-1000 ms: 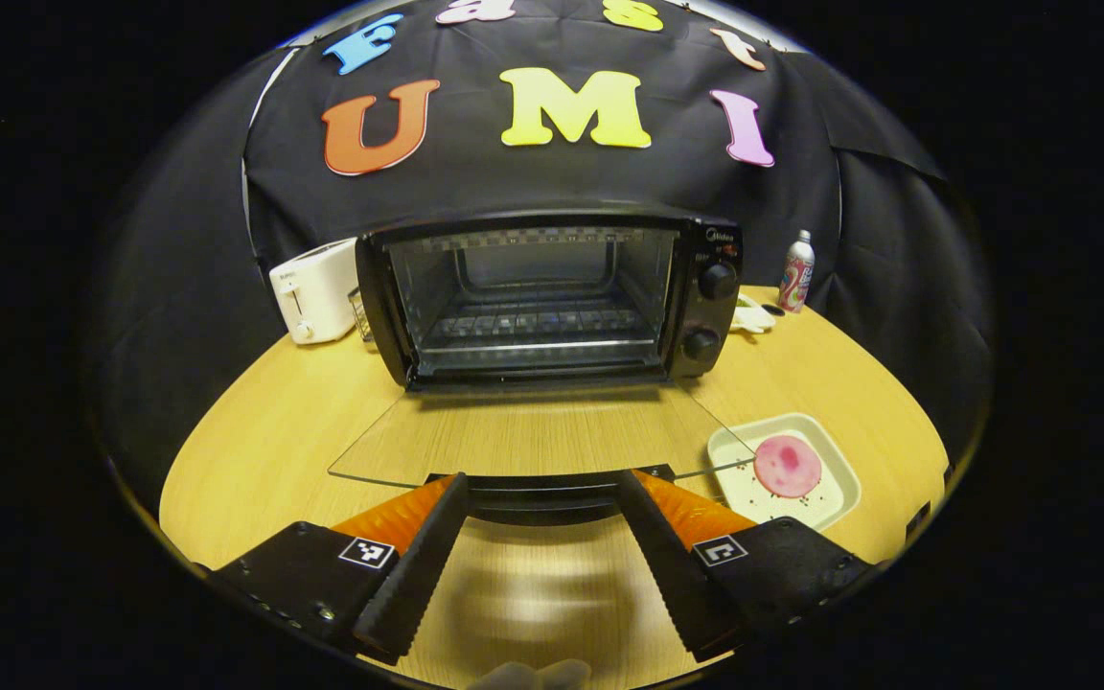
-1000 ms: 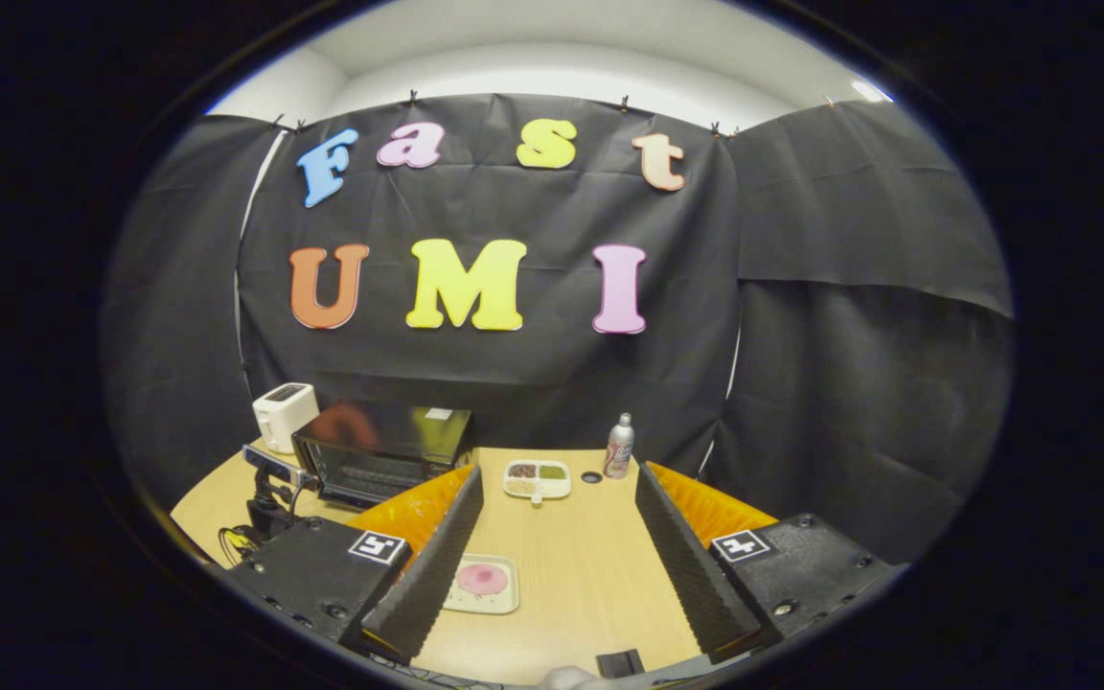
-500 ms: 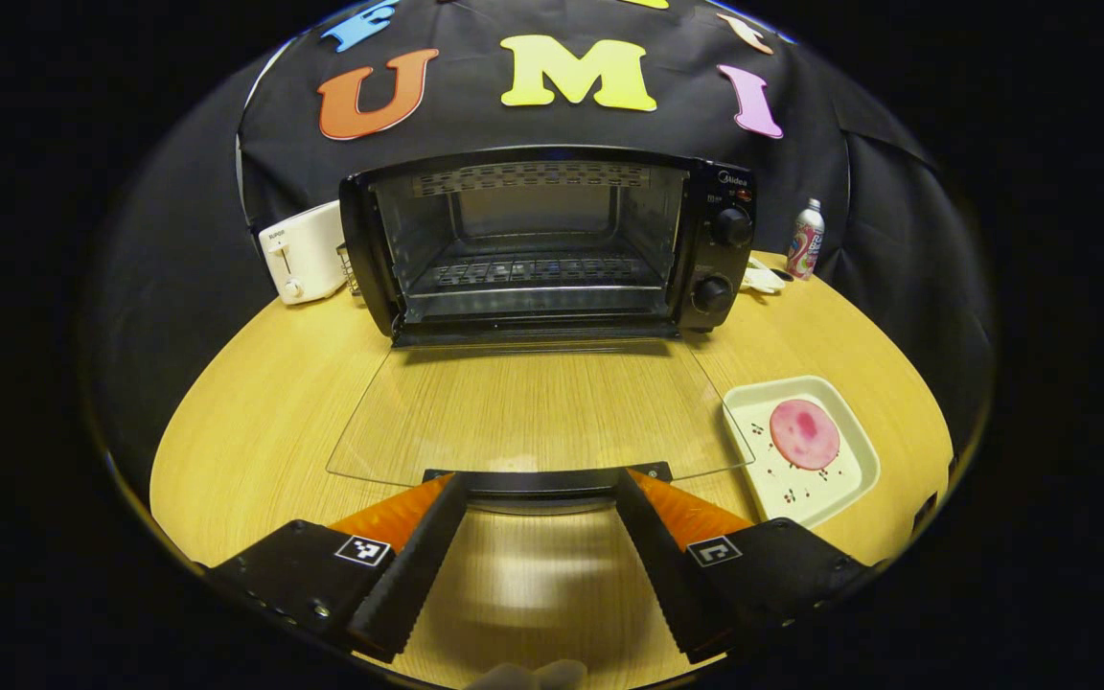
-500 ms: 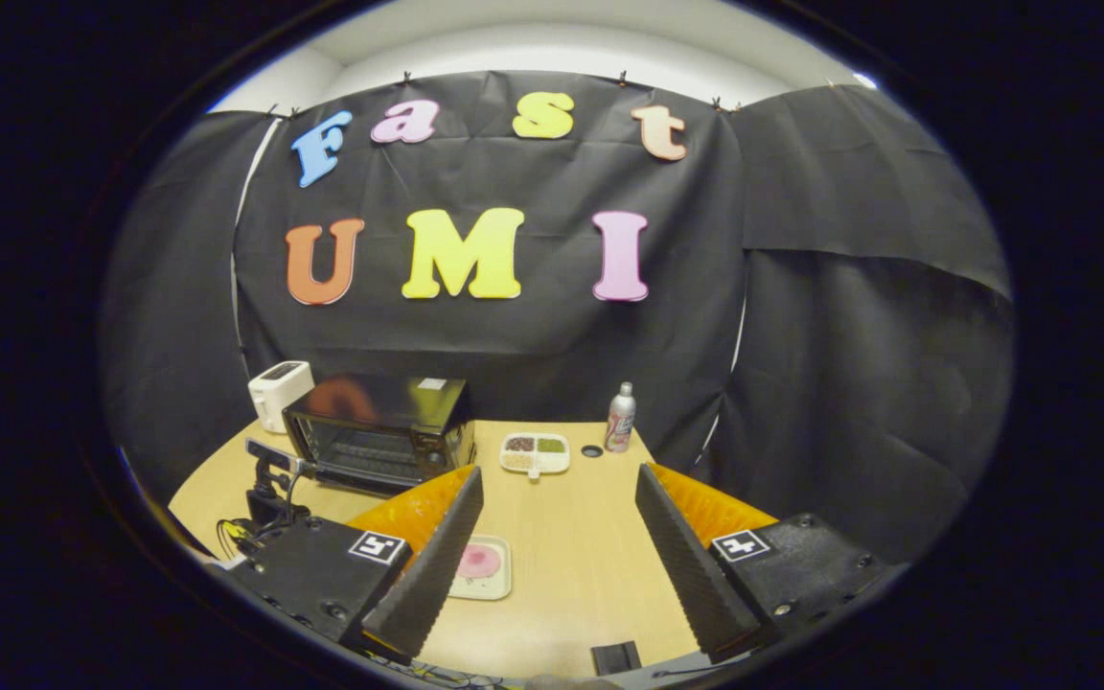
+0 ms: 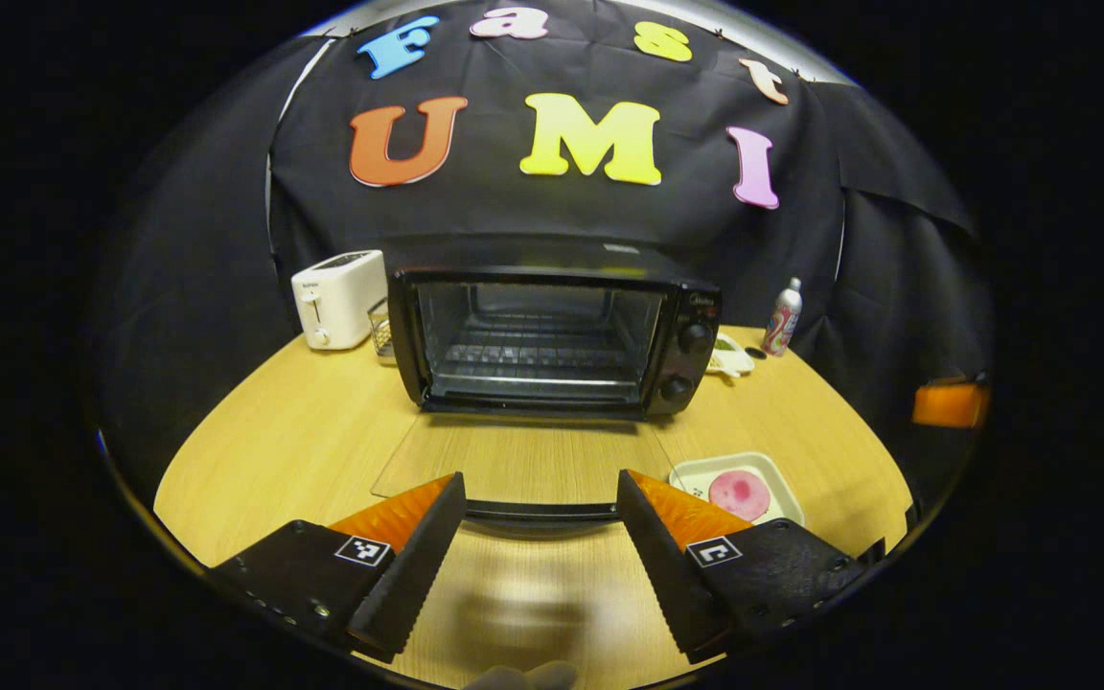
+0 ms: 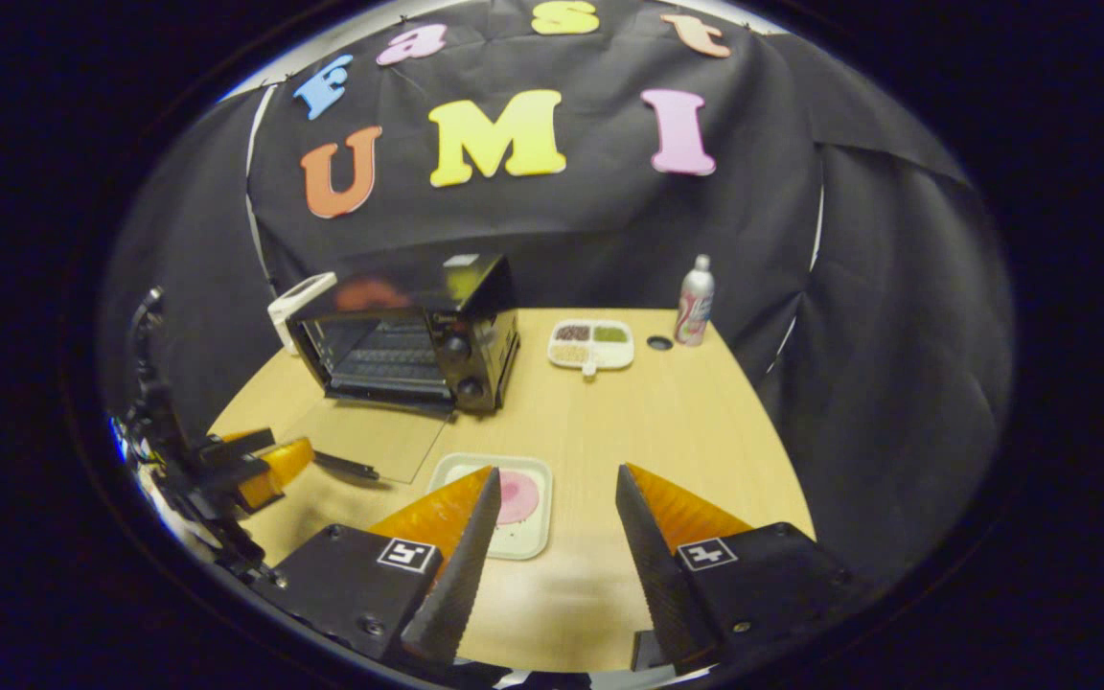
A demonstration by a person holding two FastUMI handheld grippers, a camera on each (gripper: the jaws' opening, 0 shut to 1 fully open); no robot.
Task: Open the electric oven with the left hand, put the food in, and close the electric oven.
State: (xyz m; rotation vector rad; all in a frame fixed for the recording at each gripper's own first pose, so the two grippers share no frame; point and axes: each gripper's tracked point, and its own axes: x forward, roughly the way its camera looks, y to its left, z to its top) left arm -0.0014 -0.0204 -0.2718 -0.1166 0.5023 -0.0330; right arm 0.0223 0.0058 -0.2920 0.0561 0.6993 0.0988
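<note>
On my bench (image 5: 274,450) I count one electric oven (image 5: 552,335) with two knobs (image 5: 696,337), its one glass door (image 5: 523,465) folded down. There is one white toaster (image 5: 336,297), one spray can (image 5: 782,318), one divided dish (image 6: 592,345) with three compartments, and one square white plate (image 5: 701,476) carrying one round pink slice of food (image 5: 739,494). I have two tools: left tool (image 5: 540,565) and right tool (image 6: 552,565).
</note>
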